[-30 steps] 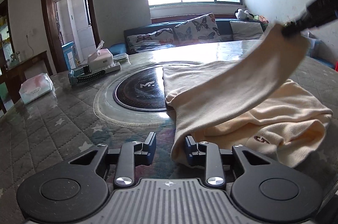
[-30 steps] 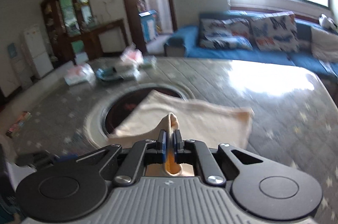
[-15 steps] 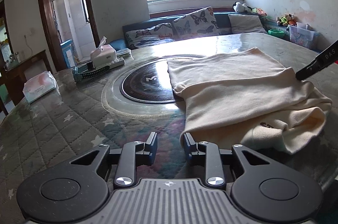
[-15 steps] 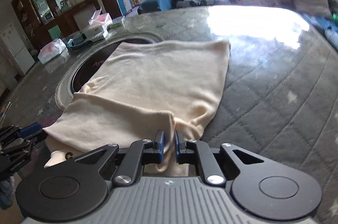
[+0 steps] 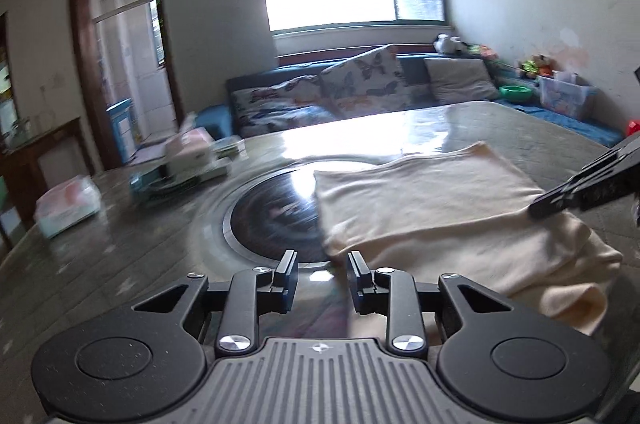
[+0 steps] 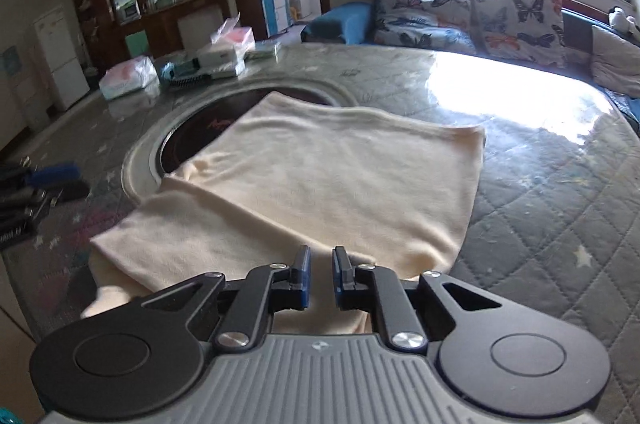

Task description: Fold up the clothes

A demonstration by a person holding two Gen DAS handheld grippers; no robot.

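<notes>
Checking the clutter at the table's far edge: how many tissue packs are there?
2: a soft plastic-wrapped pack near the left edge, and a pink-topped box on the stacked items beside it. More may hide behind that pile.

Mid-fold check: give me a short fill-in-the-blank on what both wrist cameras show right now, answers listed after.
1. The cream garment lies on the ____ table.
2. The garment's far left part covers part of the round ____ inset in the table.
3. The right gripper has its jaws slightly apart with ____ between them.
4. The left gripper is ____, holding nothing.

Missing words: quilted; black; nothing; open
</notes>
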